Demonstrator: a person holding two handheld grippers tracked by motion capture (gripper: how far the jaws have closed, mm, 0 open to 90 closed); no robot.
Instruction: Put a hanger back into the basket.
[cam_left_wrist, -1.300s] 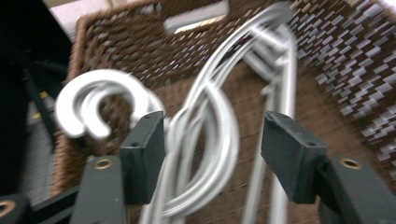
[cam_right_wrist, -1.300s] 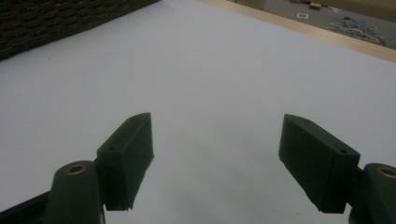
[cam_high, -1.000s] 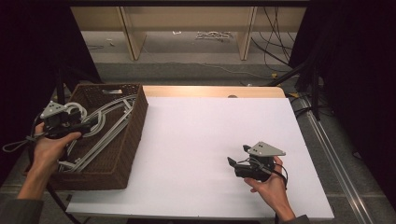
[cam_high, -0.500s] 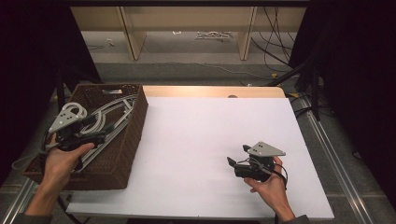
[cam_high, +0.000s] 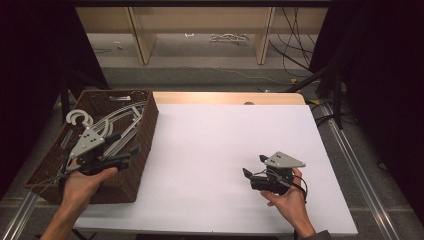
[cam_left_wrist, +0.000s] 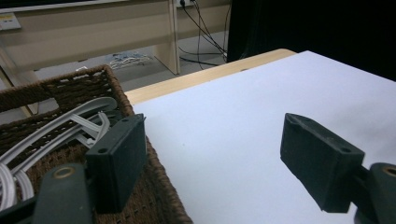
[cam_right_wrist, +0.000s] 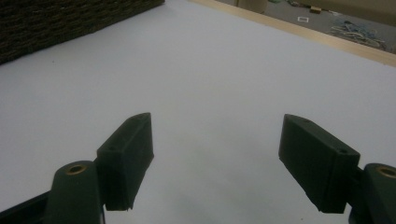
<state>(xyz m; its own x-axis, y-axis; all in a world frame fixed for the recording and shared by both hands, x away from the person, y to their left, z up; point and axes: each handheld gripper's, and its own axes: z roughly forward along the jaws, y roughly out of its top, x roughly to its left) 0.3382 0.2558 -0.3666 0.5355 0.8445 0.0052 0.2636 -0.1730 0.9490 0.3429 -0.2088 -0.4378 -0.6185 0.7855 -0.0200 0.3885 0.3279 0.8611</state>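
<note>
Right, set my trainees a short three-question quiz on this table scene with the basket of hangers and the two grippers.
1. True or false: the white hangers lie inside the brown wicker basket.
2. Which gripper is over the basket? A) the left gripper B) the right gripper
3. Fill in: the jaws of both grippers stand ____ with nothing between them.

Key: 1 true. 2 A; the right gripper is over the white table top. 3 open; the left gripper's jaws have just been opening, with nothing between them.
</note>
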